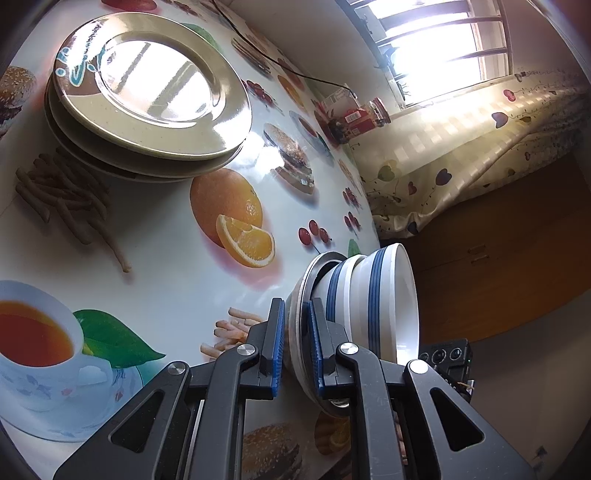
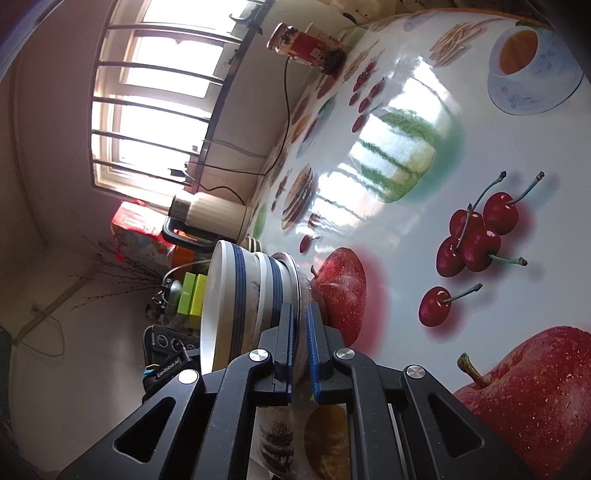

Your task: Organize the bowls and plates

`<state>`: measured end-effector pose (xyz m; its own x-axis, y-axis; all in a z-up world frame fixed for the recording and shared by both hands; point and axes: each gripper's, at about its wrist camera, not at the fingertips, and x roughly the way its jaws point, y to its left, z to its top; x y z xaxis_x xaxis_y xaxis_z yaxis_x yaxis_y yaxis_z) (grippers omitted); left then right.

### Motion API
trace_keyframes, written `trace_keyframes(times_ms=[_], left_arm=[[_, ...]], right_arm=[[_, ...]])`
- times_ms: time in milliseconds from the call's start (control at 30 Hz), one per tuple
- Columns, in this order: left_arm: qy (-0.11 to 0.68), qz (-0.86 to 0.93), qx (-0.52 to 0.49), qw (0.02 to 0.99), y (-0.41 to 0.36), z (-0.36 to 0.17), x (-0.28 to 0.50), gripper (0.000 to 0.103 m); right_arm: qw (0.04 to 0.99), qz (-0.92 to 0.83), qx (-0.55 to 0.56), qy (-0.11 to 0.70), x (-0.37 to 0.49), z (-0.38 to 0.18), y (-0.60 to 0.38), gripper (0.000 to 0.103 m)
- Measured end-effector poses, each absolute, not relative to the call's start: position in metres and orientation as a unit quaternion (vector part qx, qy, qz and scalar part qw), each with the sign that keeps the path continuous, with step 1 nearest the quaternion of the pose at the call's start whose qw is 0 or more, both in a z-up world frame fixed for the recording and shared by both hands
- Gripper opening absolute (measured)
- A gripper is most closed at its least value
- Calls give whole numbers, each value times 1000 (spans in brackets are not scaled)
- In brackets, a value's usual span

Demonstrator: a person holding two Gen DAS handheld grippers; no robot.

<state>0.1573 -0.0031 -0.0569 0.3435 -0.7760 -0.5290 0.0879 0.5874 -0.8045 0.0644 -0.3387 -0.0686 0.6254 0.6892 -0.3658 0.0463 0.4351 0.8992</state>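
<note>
Both hand-held grippers (image 1: 296, 325) (image 2: 300, 325) — clamped on bowl stack (image 1: 373, 295)

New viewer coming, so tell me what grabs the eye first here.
The blue-striped bowls, nested on a metal plate, are held from both sides by the left gripper and right gripper. A stack of beige plates rests beyond on the food-print tablecloth.

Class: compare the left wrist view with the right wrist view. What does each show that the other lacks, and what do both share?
Only the left wrist view shows the stack of beige plates and the left gripper. Only the right wrist view shows the cream kettle, the green boxes and the right gripper. Both show the blue-striped bowls nested on a metal plate, each gripper shut on that plate's rim, the printed tablecloth and the barred window.
</note>
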Motion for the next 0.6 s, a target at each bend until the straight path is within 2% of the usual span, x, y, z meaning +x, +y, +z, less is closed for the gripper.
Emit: trace_keyframes(times_ms=[233, 600], left_arm=[[491, -295, -356, 738, -4, -58, 159, 9], [491, -294, -352, 741, -6, -54, 157, 8]], right_arm=[[734, 221, 525, 369, 63, -79, -343, 9], [740, 225, 516, 368, 63, -77, -341, 7]])
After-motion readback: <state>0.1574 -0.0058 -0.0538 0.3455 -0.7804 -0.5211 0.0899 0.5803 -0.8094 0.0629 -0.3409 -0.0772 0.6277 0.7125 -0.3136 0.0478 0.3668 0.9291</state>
